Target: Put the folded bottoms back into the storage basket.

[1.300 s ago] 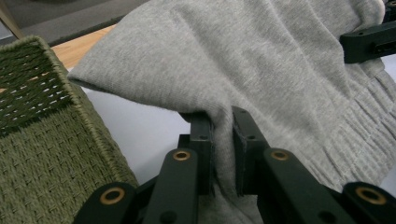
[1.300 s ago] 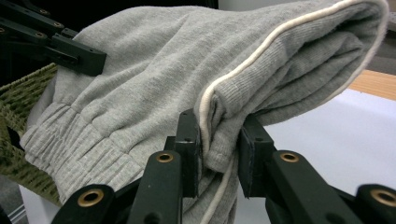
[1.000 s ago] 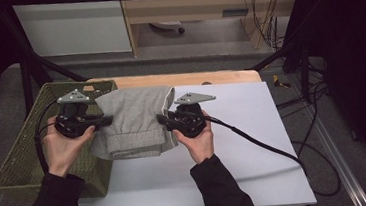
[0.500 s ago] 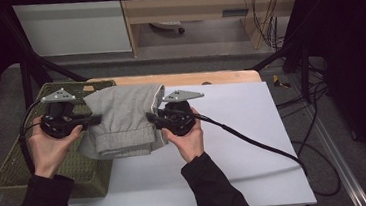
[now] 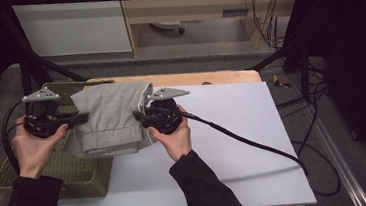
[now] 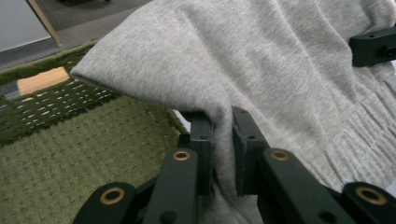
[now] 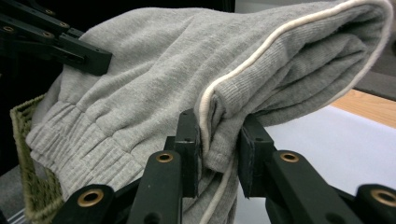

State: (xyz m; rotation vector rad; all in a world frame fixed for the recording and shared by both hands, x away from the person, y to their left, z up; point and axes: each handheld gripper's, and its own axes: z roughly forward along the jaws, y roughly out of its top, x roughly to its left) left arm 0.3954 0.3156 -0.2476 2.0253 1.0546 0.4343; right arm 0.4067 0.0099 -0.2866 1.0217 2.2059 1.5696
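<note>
now | left tongs (image 5: 79, 118), right tongs (image 5: 139, 117): level, facing inward, each clamped on grey folded garment (image 5: 110, 120) | above green basket (image 5: 76, 172)

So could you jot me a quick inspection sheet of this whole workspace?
Surface: white table top, wooden strip along its far edge.
Job's things: folded grey garment held up between both grippers; green woven basket under its left part.
Clutter: nothing seen.
Grippers: left gripper and right gripper each shut on the garment's cloth.
Cables: black cable trails over the table.
Surroundings: white cabinet, loose wires on the floor.
</note>
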